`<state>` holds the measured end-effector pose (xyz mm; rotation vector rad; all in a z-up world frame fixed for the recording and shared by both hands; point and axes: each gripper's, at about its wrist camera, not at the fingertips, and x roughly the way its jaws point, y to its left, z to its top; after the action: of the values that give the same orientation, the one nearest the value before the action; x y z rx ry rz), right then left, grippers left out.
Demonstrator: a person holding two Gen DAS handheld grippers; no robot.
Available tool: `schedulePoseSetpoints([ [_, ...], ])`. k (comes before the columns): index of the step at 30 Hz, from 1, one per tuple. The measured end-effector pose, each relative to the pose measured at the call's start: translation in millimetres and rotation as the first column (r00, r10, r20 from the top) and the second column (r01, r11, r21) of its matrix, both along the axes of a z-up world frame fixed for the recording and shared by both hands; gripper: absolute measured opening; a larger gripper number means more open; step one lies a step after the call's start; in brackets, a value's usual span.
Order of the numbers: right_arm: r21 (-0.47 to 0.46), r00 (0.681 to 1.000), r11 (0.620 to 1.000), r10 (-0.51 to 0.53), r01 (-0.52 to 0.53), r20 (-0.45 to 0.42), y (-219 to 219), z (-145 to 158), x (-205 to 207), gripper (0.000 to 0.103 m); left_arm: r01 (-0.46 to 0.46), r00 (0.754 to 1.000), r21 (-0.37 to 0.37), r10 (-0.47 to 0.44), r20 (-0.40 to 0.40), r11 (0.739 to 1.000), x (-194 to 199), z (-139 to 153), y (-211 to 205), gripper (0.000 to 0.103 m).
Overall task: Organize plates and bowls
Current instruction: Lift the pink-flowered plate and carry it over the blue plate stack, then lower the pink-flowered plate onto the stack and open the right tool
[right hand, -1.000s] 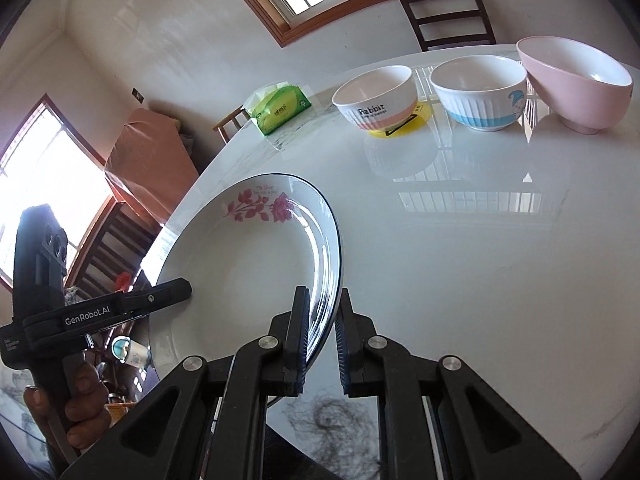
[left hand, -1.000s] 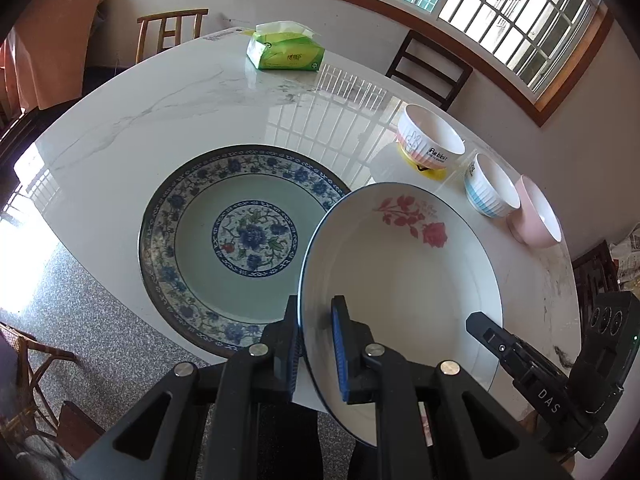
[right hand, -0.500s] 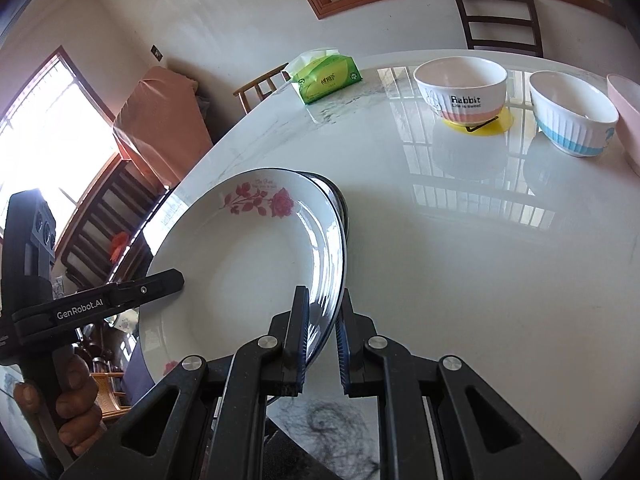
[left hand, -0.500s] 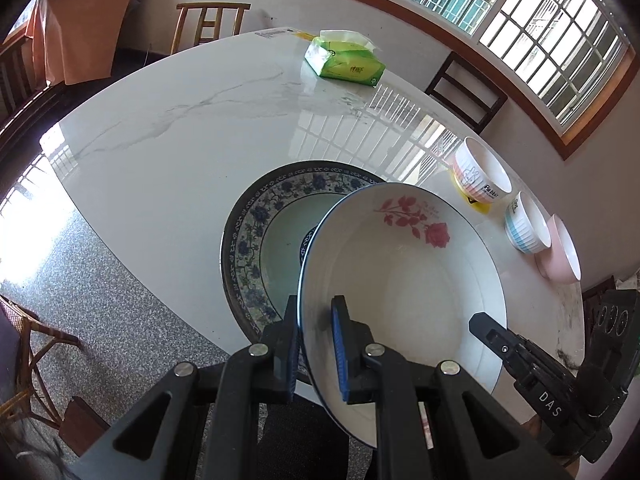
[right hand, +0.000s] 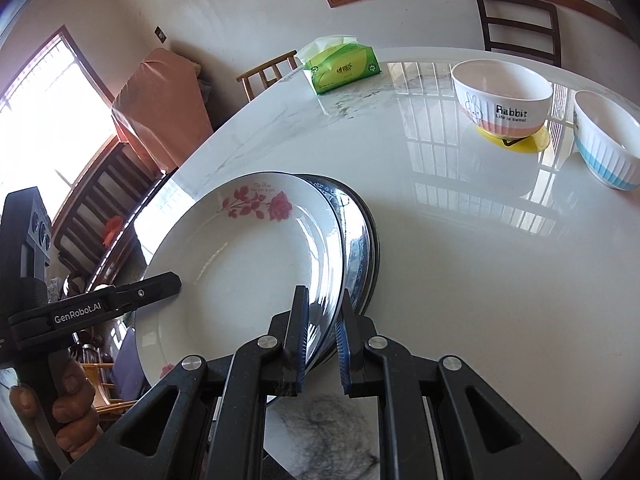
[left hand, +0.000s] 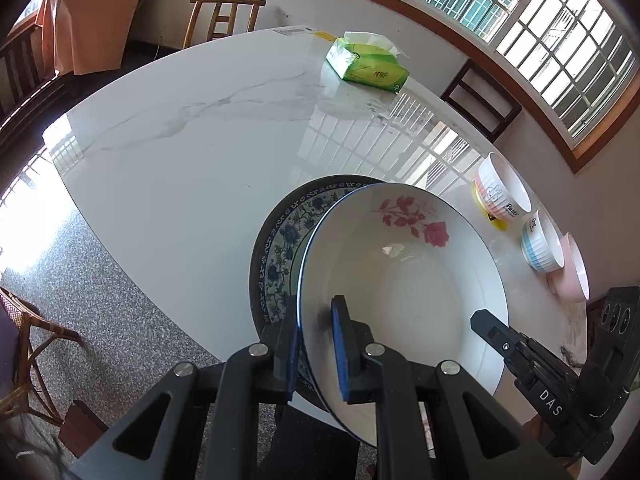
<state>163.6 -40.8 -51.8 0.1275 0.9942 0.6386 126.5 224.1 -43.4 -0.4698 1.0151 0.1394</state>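
Observation:
Both grippers hold the white rose plate [left hand: 412,280] by its rim, over the blue-patterned plate [left hand: 280,240] on the white table [left hand: 192,152]. My left gripper [left hand: 316,320] is shut on the rose plate's near-left rim. My right gripper [right hand: 324,320] is shut on the rose plate [right hand: 240,272] at its right rim; the blue plate [right hand: 360,240] shows just beyond. Three bowls stand in a row: Rabbit bowl [right hand: 502,96], blue-striped bowl [right hand: 608,148], pink bowl [left hand: 576,268].
A green tissue pack [left hand: 366,66] lies at the table's far side. Chairs [left hand: 224,16] stand around the table. A yellow coaster [right hand: 516,140] is under the Rabbit bowl. The table's front edge is just below the plates.
Both grippers carried the rose plate left over the blue-patterned plate, which is now mostly covered. The bowls have shifted right in both views.

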Motion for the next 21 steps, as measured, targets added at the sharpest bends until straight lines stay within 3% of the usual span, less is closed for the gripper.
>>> schedulePoseSetpoints([
  [21, -0.015, 1.0, 1.0, -0.006, 0.006, -0.003, 10, -2, 6, 0.013, 0.004, 1.0, -0.007, -0.004, -0.019, 1.0, 8, -11, 5, 0.015],
])
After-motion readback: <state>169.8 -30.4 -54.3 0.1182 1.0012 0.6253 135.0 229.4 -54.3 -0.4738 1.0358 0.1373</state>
